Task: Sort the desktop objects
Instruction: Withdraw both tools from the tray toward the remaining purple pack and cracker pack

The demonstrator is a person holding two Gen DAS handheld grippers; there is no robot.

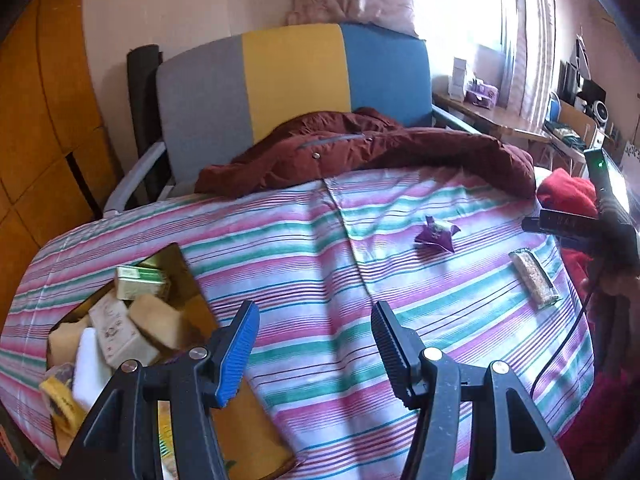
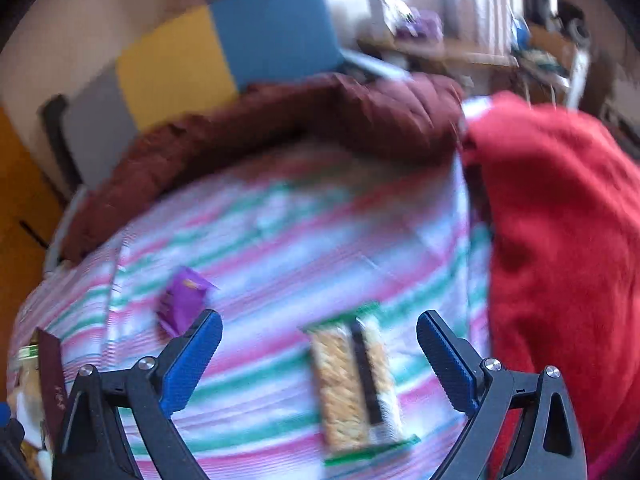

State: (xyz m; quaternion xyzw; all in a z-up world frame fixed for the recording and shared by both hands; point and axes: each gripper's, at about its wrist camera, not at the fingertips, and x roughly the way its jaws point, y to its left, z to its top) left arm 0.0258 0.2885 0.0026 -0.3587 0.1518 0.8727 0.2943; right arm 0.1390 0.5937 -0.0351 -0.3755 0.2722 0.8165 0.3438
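Observation:
A cereal bar in a clear green-edged wrapper lies on the striped cloth, between the open jaws of my right gripper, which is just above it and empty. The bar also shows in the left wrist view, at the right. A purple snack packet lies mid-table; it also shows in the right wrist view, left of my right gripper. A gold tin box at the left holds several small packs. My left gripper is open and empty over the cloth, right of the box.
A dark red jacket lies along the table's far edge before a grey, yellow and blue chair. A red cloth covers the right side. The right gripper shows in the left wrist view. A cluttered desk stands by the window.

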